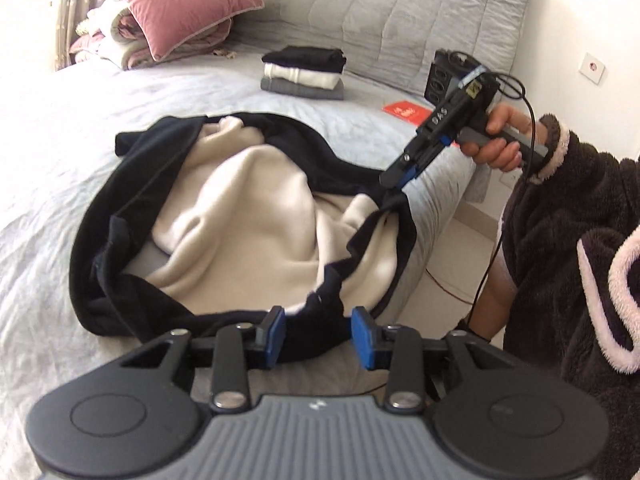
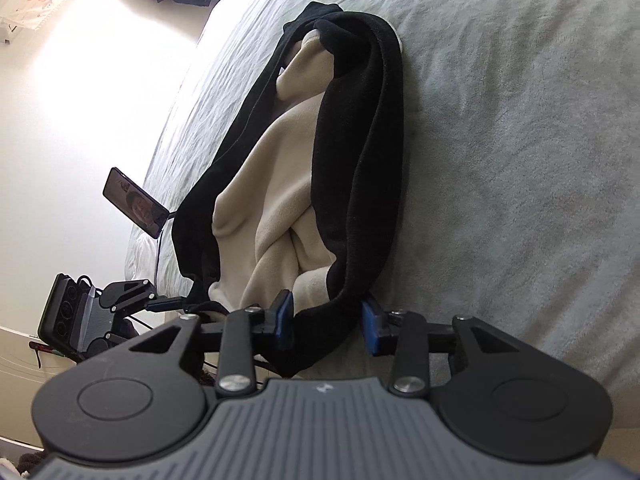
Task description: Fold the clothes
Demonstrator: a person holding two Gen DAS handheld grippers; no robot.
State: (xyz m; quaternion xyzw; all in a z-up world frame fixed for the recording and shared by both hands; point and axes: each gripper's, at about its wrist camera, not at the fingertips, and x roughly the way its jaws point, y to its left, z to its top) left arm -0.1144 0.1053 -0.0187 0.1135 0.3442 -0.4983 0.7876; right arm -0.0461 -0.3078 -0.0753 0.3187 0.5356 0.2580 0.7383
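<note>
A black fleece garment point(image 1: 248, 208) with a cream lining lies crumpled and opened out on the grey bed point(image 1: 60, 152). In the left wrist view my left gripper point(image 1: 320, 334) sits at the garment's near black hem, which bunches between the blue pads point(image 1: 276, 332) and rises to them. Farther right, my right gripper point(image 1: 394, 186) pinches the black edge and lifts it off the bed. In the right wrist view a thick black band of the garment point(image 2: 280, 184) fills the space between the right gripper point(image 2: 327, 322) pads. The left gripper point(image 2: 168, 303) reaches the hem from the left.
A stack of folded clothes point(image 1: 304, 76) sits near the headboard, with a pink pillow point(image 1: 180, 4) and folded blankets point(image 1: 116, 36) at back left. A red card point(image 1: 404, 112) and a black box point(image 1: 444, 76) lie near the bed's right edge. A phone point(image 2: 134, 202) stands by the bed. The person's fleece sleeve point(image 1: 580, 220) is at right.
</note>
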